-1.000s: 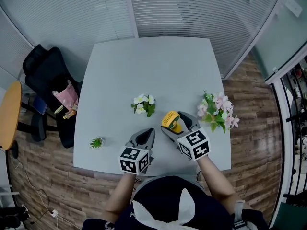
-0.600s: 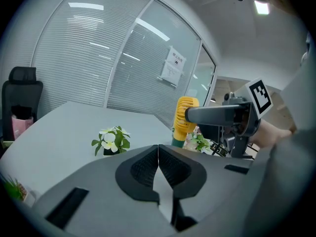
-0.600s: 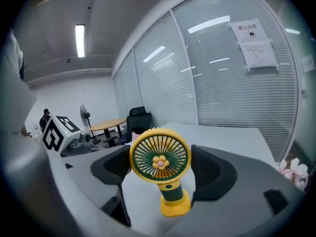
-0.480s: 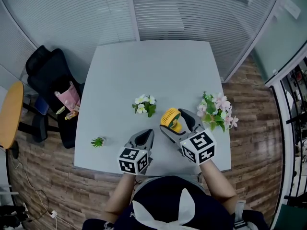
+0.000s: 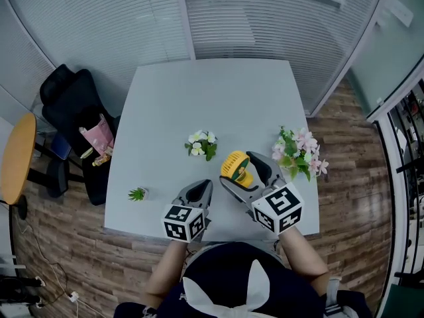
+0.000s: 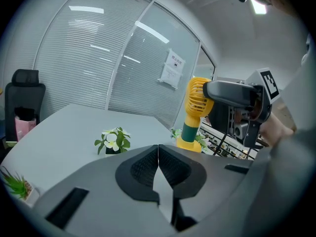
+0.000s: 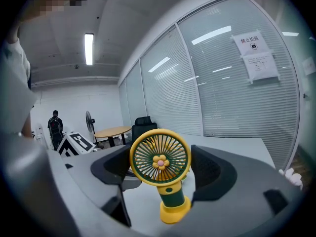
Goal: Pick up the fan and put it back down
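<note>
The small yellow and green fan (image 5: pixel 235 166) hangs upright in the air over the grey table (image 5: pixel 218 98), near its front edge. My right gripper (image 5: pixel 240 169) is shut on it. In the right gripper view the fan (image 7: pixel 160 162) faces the camera with its round cage between the two dark pads, and its base is off the table. My left gripper (image 5: pixel 199 189) rests low to the left of the fan, shut and empty, its pads meeting in the left gripper view (image 6: pixel 158 152). That view shows the fan (image 6: pixel 195 115) raised at the right.
A pot of white flowers (image 5: pixel 199 144) stands behind the grippers, and pink flowers (image 5: pixel 299 152) sit at the table's right edge. A tiny green plant (image 5: pixel 137 194) is at the front left. A black chair (image 5: pixel 66 105) and an orange table (image 5: pixel 16 158) stand to the left.
My right gripper has risen with the fan held in it, so both look larger and closer in the head view. The left gripper has stayed put.
</note>
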The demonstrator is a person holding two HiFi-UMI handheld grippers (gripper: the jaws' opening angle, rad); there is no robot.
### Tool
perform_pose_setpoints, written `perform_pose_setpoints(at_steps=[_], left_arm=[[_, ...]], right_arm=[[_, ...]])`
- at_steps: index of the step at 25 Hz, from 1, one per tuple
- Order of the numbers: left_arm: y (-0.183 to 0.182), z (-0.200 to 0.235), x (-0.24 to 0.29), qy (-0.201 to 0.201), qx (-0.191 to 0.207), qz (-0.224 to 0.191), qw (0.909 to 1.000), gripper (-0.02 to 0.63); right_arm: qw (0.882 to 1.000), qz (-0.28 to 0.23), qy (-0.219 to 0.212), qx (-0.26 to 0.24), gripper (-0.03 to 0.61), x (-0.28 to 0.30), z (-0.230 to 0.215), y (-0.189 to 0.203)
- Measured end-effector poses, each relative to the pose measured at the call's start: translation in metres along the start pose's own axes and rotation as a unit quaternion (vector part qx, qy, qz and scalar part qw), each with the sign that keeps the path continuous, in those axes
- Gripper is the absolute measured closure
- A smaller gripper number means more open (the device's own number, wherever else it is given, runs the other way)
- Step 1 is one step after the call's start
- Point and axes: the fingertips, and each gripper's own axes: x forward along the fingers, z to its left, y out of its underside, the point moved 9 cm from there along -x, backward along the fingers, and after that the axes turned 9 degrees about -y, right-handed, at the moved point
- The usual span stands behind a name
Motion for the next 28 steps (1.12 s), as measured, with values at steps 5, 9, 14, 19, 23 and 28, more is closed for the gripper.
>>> perform_pose_setpoints(at_steps=[5,9,14,19,23,28], left_arm=[[0.004,-0.004,-0.008,-0.001,0.001,-0.002,1.0,0.591],[0.007,-0.006,-0.014,-0.003,-0.001,-0.002,1.0,0.592],[0.012,-0.01,-0.022,-0.005,-0.003,-0.003,1.0,0.591],[0.016,-0.012,-0.032,-0.005,-0.005,-0.005,1.0,0.591],[0.022,-0.018,-0.038,-0.002,-0.008,-0.004,1.0,0.591],[0.036,-0.03,-0.046,0.011,-0.007,0.009,0.9999,0.591]], right_arm=[[1.0,0.003,-0.003,0.003,0.196,-0.003,0.006,0.005],[1.0,0.004,-0.004,0.008,0.198,-0.004,0.01,0.009],[1.0,0.003,0.0,0.015,0.198,-0.012,0.014,0.015],[1.0,0.003,0.009,0.024,0.198,-0.021,0.02,0.02],[0.999,0.006,0.02,0.03,0.198,-0.031,0.024,0.029],[0.998,0.013,0.04,0.045,0.198,-0.046,0.031,0.046]])
